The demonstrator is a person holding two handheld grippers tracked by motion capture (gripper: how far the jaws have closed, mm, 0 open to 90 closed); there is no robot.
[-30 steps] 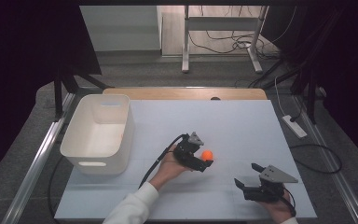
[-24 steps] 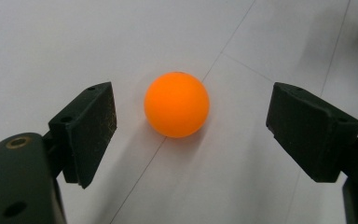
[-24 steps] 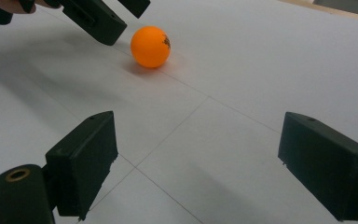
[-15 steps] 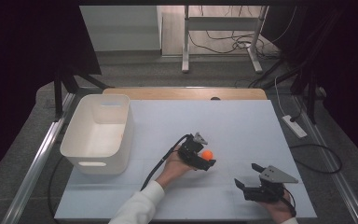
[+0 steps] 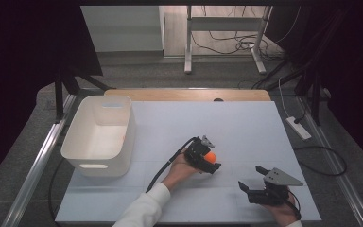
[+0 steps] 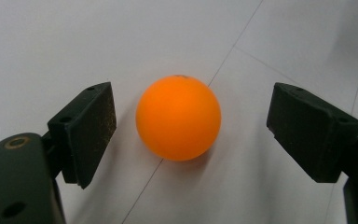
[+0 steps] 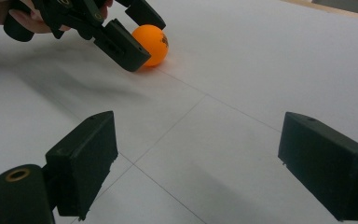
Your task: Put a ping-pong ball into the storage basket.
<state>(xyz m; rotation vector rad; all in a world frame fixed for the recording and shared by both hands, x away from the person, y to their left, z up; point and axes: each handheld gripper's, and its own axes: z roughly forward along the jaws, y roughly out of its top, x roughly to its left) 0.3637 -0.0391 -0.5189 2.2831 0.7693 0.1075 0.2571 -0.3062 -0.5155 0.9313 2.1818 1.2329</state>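
Observation:
An orange ball (image 5: 210, 155) rests on the white table (image 5: 246, 123), a little right of centre. My left gripper (image 5: 211, 161) is lowered around it. In the left gripper view the ball (image 6: 178, 117) sits between the two black pads (image 6: 91, 126) with a gap on each side, so the jaws are open and touch nothing. My right gripper (image 5: 250, 177) hovers near the table's front right edge, open and empty, pointing toward the ball. The right gripper view looks past its wide-open gripper (image 7: 198, 140) at the ball (image 7: 153, 37) and a left gripper finger (image 7: 121, 44).
A white plastic bin (image 5: 127, 127) stands at the table's left side, with a small orange spot on its inner wall. A wooden strip (image 5: 184, 94) runs along the far edge. A black cable (image 5: 163, 168) trails from the left gripper toward the person.
The left hand has edged slightly to the right and lower around the ball. The ball and the right gripper have stayed where they were.

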